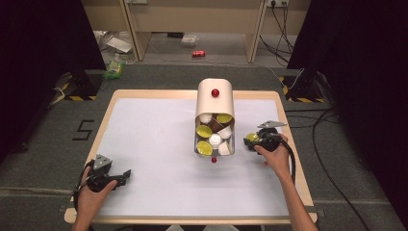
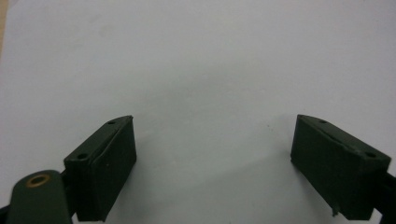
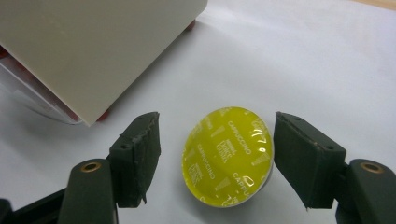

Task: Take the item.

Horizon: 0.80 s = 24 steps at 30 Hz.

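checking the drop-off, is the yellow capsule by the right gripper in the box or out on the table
Out. The yellow capsule lies on the white table beside the capsule box, between the right gripper's open jaws, pads apart from it.

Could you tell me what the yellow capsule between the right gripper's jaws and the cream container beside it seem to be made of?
The yellow capsule has a glossy lid, likely foil: it throws glints and carries printed "Cappuccino" lettering. Its body is hidden. The cream container looks like matte plastic or painted metal, smooth and even, with a clear, probably plastic drawer at its front.

Black claws (image 1: 126, 173), brass-ringed screw holes, bare forearms
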{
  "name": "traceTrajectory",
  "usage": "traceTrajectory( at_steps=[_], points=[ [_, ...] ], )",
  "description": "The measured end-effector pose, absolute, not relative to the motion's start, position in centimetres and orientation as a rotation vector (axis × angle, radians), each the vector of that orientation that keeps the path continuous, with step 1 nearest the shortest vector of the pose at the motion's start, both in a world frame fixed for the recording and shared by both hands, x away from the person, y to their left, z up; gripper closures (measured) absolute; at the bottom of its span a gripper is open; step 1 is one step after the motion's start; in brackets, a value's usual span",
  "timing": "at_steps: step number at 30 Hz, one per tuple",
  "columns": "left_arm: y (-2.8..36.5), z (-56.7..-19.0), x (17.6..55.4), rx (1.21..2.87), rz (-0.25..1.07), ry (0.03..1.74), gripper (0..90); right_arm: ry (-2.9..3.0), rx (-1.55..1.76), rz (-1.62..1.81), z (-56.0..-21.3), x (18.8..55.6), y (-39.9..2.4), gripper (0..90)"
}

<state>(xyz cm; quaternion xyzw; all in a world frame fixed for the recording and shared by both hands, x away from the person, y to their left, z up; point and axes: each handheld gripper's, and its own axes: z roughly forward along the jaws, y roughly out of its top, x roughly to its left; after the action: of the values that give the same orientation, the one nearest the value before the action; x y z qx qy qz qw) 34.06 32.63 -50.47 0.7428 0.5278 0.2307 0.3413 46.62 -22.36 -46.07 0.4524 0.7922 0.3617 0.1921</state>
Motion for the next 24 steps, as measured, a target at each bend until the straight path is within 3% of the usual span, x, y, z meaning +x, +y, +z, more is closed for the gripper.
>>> traceTrajectory(
  at_steps=[24],
  points=[
    [32.6,-50.5,34.1,1.932,0.6,1.373,13.4,2.177,1.274,1.022,-44.6,44.6,-24.0,28.6]
  ],
)
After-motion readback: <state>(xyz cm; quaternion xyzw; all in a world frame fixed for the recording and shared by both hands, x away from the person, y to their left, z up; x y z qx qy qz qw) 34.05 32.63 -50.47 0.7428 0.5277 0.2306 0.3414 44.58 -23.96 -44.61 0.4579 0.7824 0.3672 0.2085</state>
